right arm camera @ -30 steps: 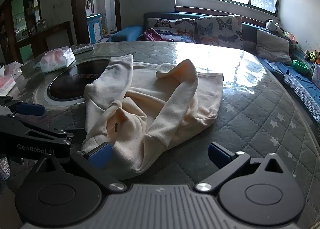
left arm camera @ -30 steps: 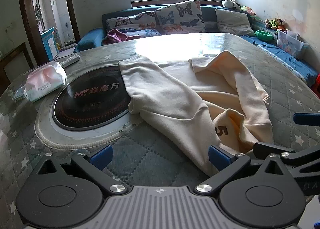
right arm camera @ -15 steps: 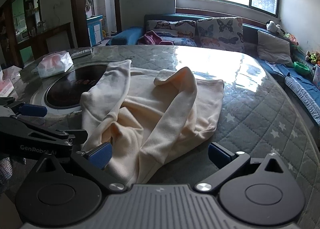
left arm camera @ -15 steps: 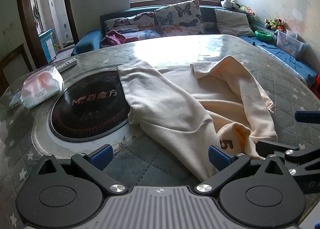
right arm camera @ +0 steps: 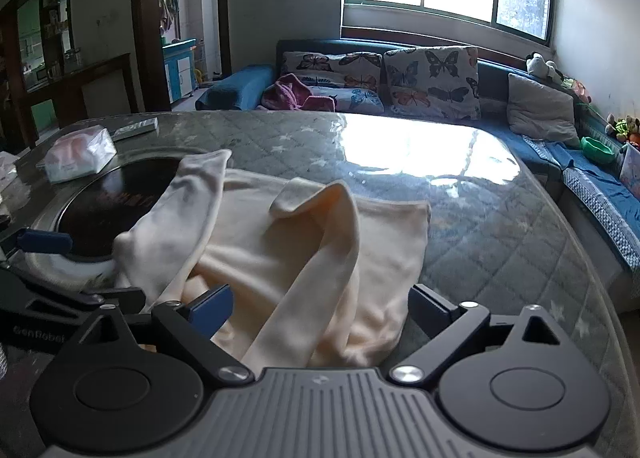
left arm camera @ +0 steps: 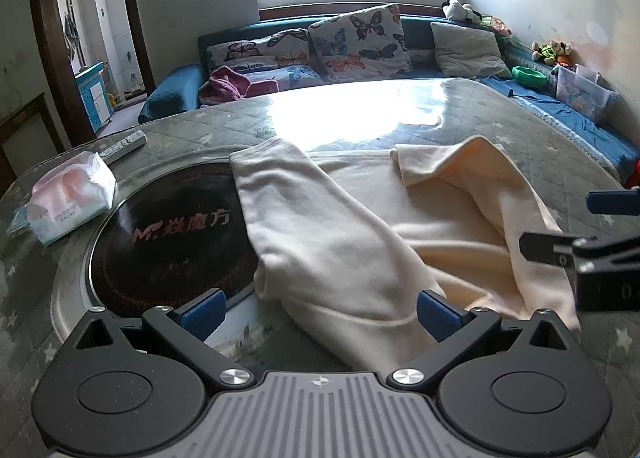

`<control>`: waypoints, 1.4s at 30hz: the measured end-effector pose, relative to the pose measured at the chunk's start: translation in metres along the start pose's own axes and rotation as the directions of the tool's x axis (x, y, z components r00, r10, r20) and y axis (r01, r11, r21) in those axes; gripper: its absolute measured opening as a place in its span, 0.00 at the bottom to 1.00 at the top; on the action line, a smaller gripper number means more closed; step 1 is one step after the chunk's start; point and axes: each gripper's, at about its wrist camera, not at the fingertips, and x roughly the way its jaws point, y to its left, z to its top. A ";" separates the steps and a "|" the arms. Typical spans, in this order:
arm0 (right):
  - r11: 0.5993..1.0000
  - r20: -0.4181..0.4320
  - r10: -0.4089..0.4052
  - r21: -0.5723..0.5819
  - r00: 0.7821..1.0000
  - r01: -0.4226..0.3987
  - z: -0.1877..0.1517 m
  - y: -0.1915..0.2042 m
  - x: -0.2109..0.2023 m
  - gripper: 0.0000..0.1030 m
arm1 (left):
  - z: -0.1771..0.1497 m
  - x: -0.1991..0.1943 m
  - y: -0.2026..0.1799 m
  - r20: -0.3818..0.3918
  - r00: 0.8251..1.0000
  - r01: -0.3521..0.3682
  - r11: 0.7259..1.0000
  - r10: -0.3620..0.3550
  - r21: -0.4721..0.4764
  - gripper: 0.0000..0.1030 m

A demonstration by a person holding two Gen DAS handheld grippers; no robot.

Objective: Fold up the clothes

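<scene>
Round table covered in grey quilted star-print cloth under clear glass [left arm camera: 460, 118], window glare on its far part; dark blue corner sofa with butterfly-print cushions [left arm camera: 352, 42] behind it, doorway far left. Crumpled cream long-sleeved sweatshirt [left arm camera: 360, 242] lies mid-table, one sleeve laid over the round black induction cooktop with red lettering [left arm camera: 168, 238] set into the table's left side. White-and-pink soft tissue pack [left arm camera: 68, 198] sits left of the cooktop, grey remote control [left arm camera: 122, 144] just beyond it. Left gripper [left arm camera: 320, 308], angled down, jaws wide apart, near sleeve fold between them, pads not pressing. Right gripper [right arm camera: 316, 306], also angled down, jaws wide, have just been closing slightly, garment's near hem between them, not pinched.
</scene>
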 end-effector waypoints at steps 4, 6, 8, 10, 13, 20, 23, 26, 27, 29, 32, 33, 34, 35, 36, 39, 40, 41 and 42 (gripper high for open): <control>1.000 -0.002 -0.009 -0.015 1.000 0.009 0.015 -0.006 0.020 0.87 | 0.011 0.012 0.002 0.005 1.000 0.005 1.000 -0.005 -0.013 0.97; 1.000 -0.002 -0.008 -0.024 1.000 0.008 0.021 -0.009 0.031 0.84 | 0.016 0.018 0.003 0.008 1.000 0.007 1.000 -0.007 -0.019 0.95; 1.000 -0.009 -0.004 -0.024 1.000 0.004 0.028 -0.013 0.042 0.81 | 0.022 0.025 0.005 0.009 1.000 0.009 1.000 -0.009 -0.026 0.90; 1.000 -0.017 0.007 -0.024 1.000 -0.008 0.032 -0.015 0.052 0.75 | 0.029 0.034 0.008 0.006 1.000 0.008 0.999 -0.007 -0.035 0.84; 0.999 -0.029 0.020 -0.031 0.999 -0.020 0.037 -0.017 0.066 0.66 | 0.039 0.049 0.012 0.000 1.000 0.011 0.999 -0.011 -0.051 0.78; 0.999 -0.045 0.038 -0.010 0.998 -0.039 0.045 -0.027 0.090 0.44 | 0.064 0.083 0.019 -0.003 1.000 0.006 0.995 -0.007 -0.100 0.75; 0.999 -0.048 0.046 -0.004 0.998 -0.046 0.045 -0.031 0.095 0.33 | 0.074 0.096 0.019 -0.001 1.000 -0.017 0.994 0.017 -0.112 0.75; 0.999 -0.043 0.039 0.000 0.998 -0.039 0.045 -0.036 0.097 0.24 | 0.082 0.108 0.018 -0.006 1.000 -0.028 0.992 0.027 -0.127 0.76; 0.999 -0.040 0.039 0.003 0.998 -0.039 0.045 -0.038 0.097 0.20 | 0.083 0.112 0.018 -0.010 1.000 -0.031 0.991 0.030 -0.127 0.75; 0.999 -0.035 0.037 0.003 0.999 -0.037 0.045 -0.041 0.096 0.17 | 0.085 0.119 0.016 -0.018 0.999 -0.033 0.992 0.031 -0.120 0.75; 1.000 -0.026 0.029 0.000 0.999 -0.029 0.045 -0.044 0.094 0.12 | 0.083 0.127 0.015 -0.033 0.999 -0.034 0.994 0.030 -0.107 0.68; 1.000 -0.023 0.026 -0.001 0.999 -0.026 0.046 -0.045 0.094 0.12 | 0.083 0.128 0.015 -0.030 0.999 -0.030 0.994 0.027 -0.107 0.66; 1.000 -0.021 0.025 0.001 0.999 -0.024 0.046 -0.046 0.093 0.12 | 0.082 0.128 0.016 -0.024 0.999 -0.026 0.994 0.023 -0.108 0.60; 1.000 -0.021 0.024 0.003 0.999 -0.024 0.046 -0.047 0.094 0.12 | 0.081 0.129 0.016 -0.018 1.000 -0.022 0.994 0.020 -0.109 0.58; 1.000 -0.023 0.025 0.004 0.999 -0.025 0.046 -0.047 0.094 0.12 | 0.081 0.129 0.017 -0.014 1.000 -0.020 0.994 0.018 -0.108 0.52; 0.999 -0.030 0.032 0.009 0.999 -0.031 0.045 -0.047 0.096 0.12 | 0.083 0.129 0.017 -0.007 1.000 -0.024 0.995 0.024 -0.098 0.34; 0.999 -0.032 0.034 0.009 0.999 -0.034 0.044 -0.047 0.097 0.12 | 0.083 0.129 0.019 -0.006 1.000 -0.024 0.995 0.023 -0.098 0.27; 0.999 -0.032 0.036 0.011 0.999 -0.035 0.044 -0.047 0.097 0.12 | 0.083 0.128 0.020 -0.004 1.000 -0.024 0.995 0.023 -0.098 0.24; 0.999 -0.029 0.036 0.014 0.999 -0.035 0.044 -0.047 0.097 0.12 | 0.083 0.128 0.022 -0.004 1.000 -0.021 0.994 0.021 -0.103 0.19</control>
